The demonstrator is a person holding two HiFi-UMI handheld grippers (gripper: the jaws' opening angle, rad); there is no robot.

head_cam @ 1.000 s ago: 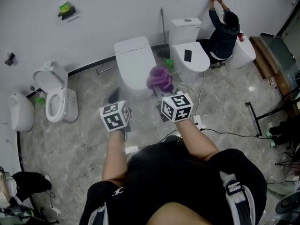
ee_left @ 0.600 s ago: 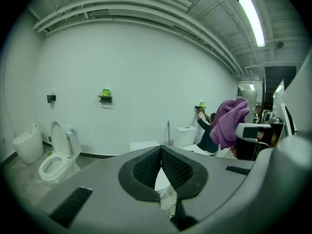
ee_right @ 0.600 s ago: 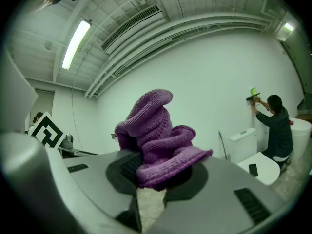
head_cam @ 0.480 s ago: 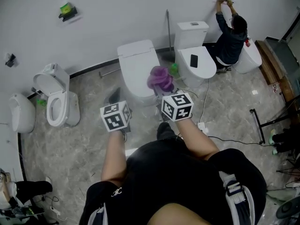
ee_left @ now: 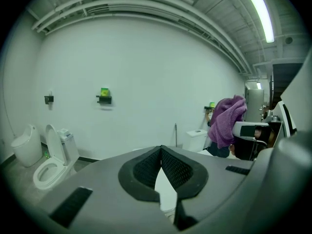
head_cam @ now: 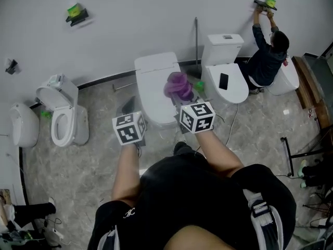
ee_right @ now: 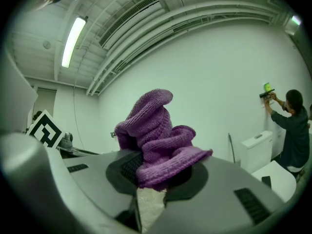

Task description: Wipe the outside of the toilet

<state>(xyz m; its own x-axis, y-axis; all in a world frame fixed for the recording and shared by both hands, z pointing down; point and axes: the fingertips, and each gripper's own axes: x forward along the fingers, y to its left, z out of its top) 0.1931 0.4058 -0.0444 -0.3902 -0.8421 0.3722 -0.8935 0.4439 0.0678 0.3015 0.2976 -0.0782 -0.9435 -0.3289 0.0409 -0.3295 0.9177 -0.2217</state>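
Toilet (head_cam: 154,87) long axis perp. to wall (head_cam: 156,14), front facing away.

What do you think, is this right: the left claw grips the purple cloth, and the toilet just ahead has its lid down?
Wrong claw: the right claw grips the purple cloth, as the right gripper view shows. The toilet just ahead has its lid down.

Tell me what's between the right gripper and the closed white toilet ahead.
Only the purple knitted cloth, clamped in the right gripper; the head view shows it bunched by the closed white toilet's right edge.
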